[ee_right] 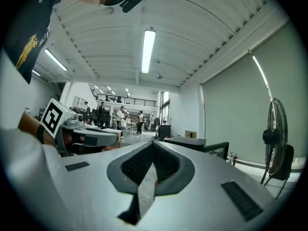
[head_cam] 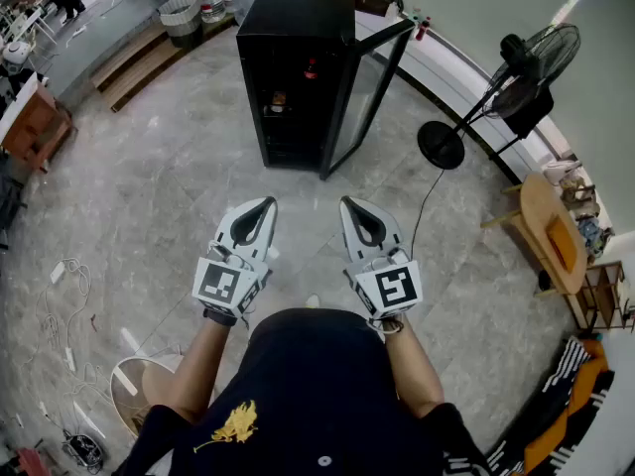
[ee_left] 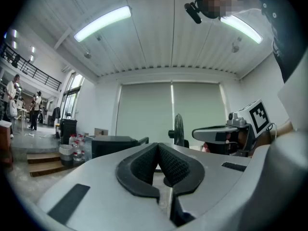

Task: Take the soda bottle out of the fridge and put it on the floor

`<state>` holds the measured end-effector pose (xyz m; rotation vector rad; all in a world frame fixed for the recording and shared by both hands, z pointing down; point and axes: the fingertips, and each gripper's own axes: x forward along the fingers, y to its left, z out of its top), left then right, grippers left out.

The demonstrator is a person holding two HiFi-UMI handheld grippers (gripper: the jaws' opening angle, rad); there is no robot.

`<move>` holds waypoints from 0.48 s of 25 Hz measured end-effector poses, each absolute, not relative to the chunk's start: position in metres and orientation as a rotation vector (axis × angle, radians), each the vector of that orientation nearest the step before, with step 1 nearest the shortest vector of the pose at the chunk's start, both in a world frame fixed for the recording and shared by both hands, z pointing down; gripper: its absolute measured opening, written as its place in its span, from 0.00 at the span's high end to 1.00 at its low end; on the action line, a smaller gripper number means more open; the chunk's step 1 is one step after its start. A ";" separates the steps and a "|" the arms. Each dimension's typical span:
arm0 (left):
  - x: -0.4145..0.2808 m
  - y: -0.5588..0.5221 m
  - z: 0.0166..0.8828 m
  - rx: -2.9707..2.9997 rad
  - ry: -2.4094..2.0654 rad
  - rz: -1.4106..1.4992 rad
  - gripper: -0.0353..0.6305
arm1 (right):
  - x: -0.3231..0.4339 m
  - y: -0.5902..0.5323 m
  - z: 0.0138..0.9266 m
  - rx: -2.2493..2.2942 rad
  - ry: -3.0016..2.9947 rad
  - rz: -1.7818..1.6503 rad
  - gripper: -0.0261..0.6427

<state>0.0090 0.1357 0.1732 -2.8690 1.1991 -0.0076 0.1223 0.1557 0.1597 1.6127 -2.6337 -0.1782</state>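
A black fridge [head_cam: 298,77] stands on the tiled floor ahead, its glass door [head_cam: 367,92] swung open to the right. Inside, on an upper shelf, is a dark soda bottle [head_cam: 311,68] with a red cap; another small item sits on the shelf below. My left gripper [head_cam: 268,204] and right gripper [head_cam: 347,204] are held side by side well short of the fridge, both shut and empty. In the left gripper view the jaws [ee_left: 158,147] meet with nothing between them. The right gripper view shows the same [ee_right: 153,144], with the fridge [ee_right: 192,143] beyond.
A standing fan [head_cam: 526,77] is to the right of the fridge, its cord trailing over the floor. At the far right stands a wooden chair [head_cam: 551,231]. Wooden steps [head_cam: 134,62] and a bin [head_cam: 182,13] are at the back left. Cables [head_cam: 64,286] lie on the left.
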 end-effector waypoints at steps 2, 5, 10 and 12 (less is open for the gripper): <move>0.012 0.135 0.174 -2.870 1.201 -0.011 0.92 | 0.124 0.156 0.159 1.612 -2.635 -0.178 0.97; 0.014 0.138 0.174 -2.873 1.198 -0.016 0.92 | 0.126 0.158 0.158 1.622 -2.647 -0.158 0.97; 0.015 0.132 0.174 -2.858 1.212 -0.031 0.92 | 0.133 0.155 0.157 1.661 -2.653 -0.133 0.97; 0.017 0.129 0.173 -2.850 1.213 -0.033 0.92 | 0.136 0.156 0.157 1.662 -2.652 -0.144 0.97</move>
